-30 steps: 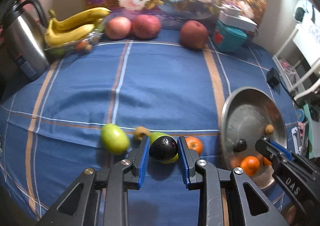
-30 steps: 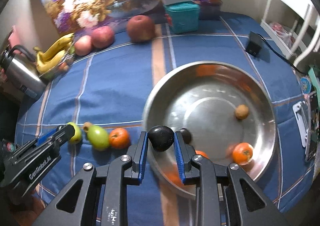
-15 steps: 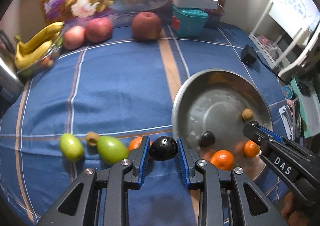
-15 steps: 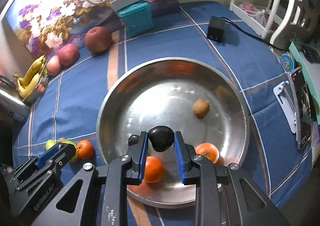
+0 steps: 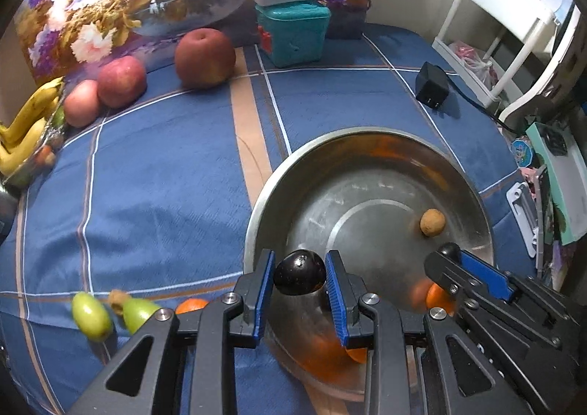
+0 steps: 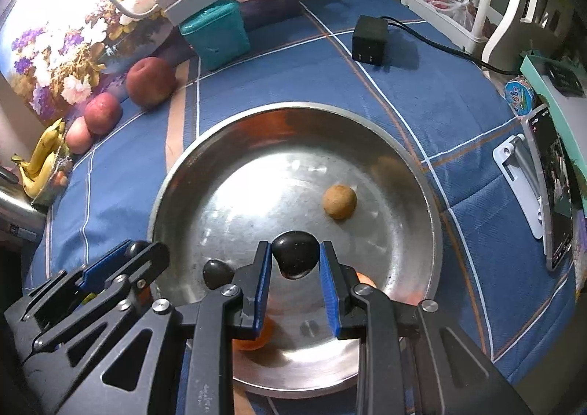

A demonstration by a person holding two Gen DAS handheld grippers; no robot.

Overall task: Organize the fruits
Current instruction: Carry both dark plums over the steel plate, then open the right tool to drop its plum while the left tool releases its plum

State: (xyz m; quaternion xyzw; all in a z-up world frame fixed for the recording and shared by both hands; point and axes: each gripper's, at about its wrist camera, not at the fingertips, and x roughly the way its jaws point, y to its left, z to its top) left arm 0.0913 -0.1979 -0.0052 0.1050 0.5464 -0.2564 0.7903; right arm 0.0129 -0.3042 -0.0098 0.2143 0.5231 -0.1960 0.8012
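Note:
My left gripper (image 5: 300, 279) is shut on a dark plum (image 5: 300, 276) and hangs just inside the near left rim of the steel bowl (image 5: 367, 132). In the right wrist view, my right gripper (image 6: 295, 262) is shut on a second dark plum (image 6: 295, 258) over the bowl's (image 6: 293, 107) near middle. A small brown fruit (image 6: 339, 201), a loose dark plum (image 6: 218, 273) and oranges (image 5: 436, 297) lie in the bowl. Two green fruits (image 5: 91, 314), a small brown fruit (image 5: 117, 299) and an orange (image 5: 190, 305) lie on the blue cloth to the left of the bowl.
Three red apples (image 5: 204, 57) and bananas (image 5: 22, 136) line the back left. A teal box (image 5: 293, 31) under a white lamp base stands behind the bowl. A black adapter (image 6: 368, 39), a phone on a stand (image 6: 550, 187) and a white rack (image 5: 513, 29) are at the right.
Both grippers moved right with their plums. The left one went from above the green fruits on the cloth to the bowl's left rim. The right one went from the rim further over the bowl.

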